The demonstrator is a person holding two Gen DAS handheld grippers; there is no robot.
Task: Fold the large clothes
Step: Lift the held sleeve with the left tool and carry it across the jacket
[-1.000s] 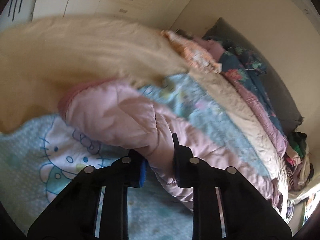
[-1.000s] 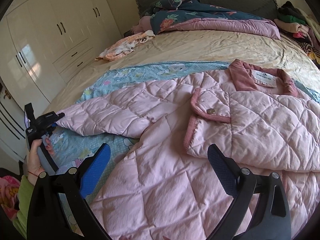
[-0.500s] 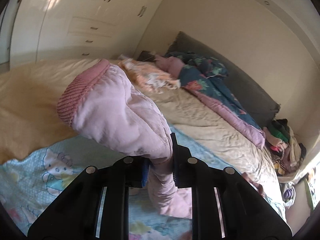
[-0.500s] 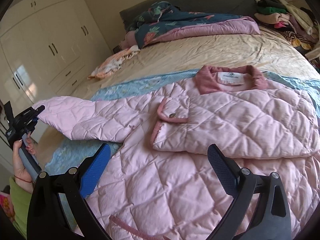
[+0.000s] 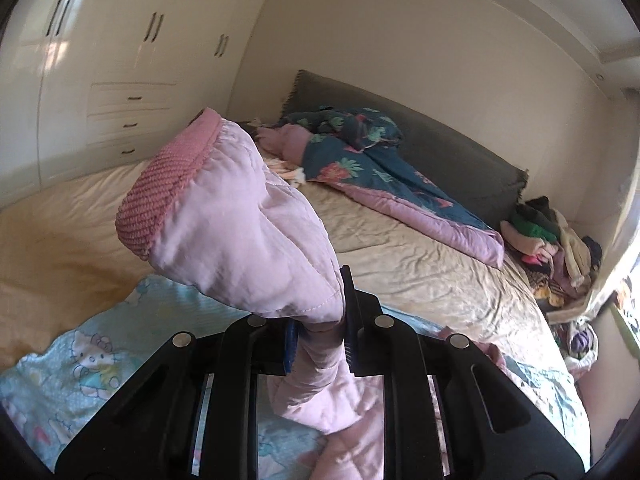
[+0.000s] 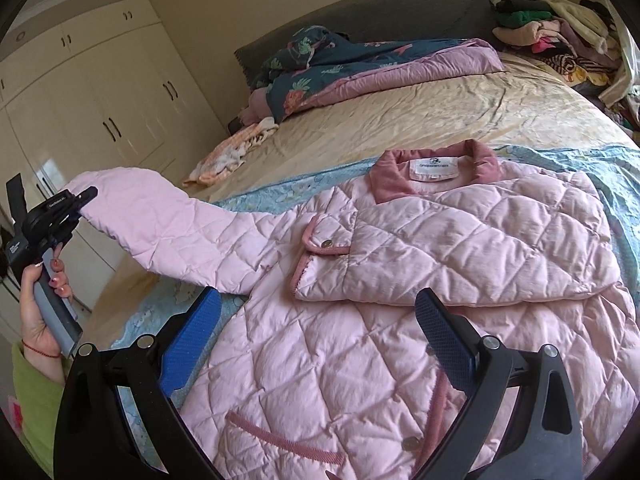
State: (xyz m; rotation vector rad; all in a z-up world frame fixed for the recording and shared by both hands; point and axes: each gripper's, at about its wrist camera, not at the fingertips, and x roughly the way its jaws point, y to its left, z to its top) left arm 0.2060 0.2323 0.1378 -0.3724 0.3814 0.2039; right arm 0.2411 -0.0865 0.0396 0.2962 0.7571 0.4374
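Observation:
A pink quilted jacket (image 6: 400, 320) lies on the bed over a light blue cartoon blanket (image 6: 600, 168), its right side folded in over the chest. My left gripper (image 5: 320, 340) is shut on the jacket's left sleeve (image 5: 248, 232), whose dark pink knitted cuff (image 5: 168, 184) sticks up past the fingers. In the right wrist view that sleeve (image 6: 160, 224) hangs stretched in the air from the left gripper (image 6: 76, 204), held by a hand (image 6: 36, 300) in a green sleeve. My right gripper (image 6: 316, 316) hovers open above the jacket's lower front, with nothing between its fingers.
A dark floral quilt with a purple lining (image 6: 360, 68) lies bunched at the grey headboard (image 5: 440, 136). A pile of clothes (image 6: 560, 28) fills the bed's far right corner. An orange and white garment (image 6: 232, 152) lies at the left edge. White wardrobes (image 5: 112, 72) stand beside the bed.
The left gripper has lifted the sleeve off the bed and carried it up and out to the side. The right gripper has drifted over the jacket, still open.

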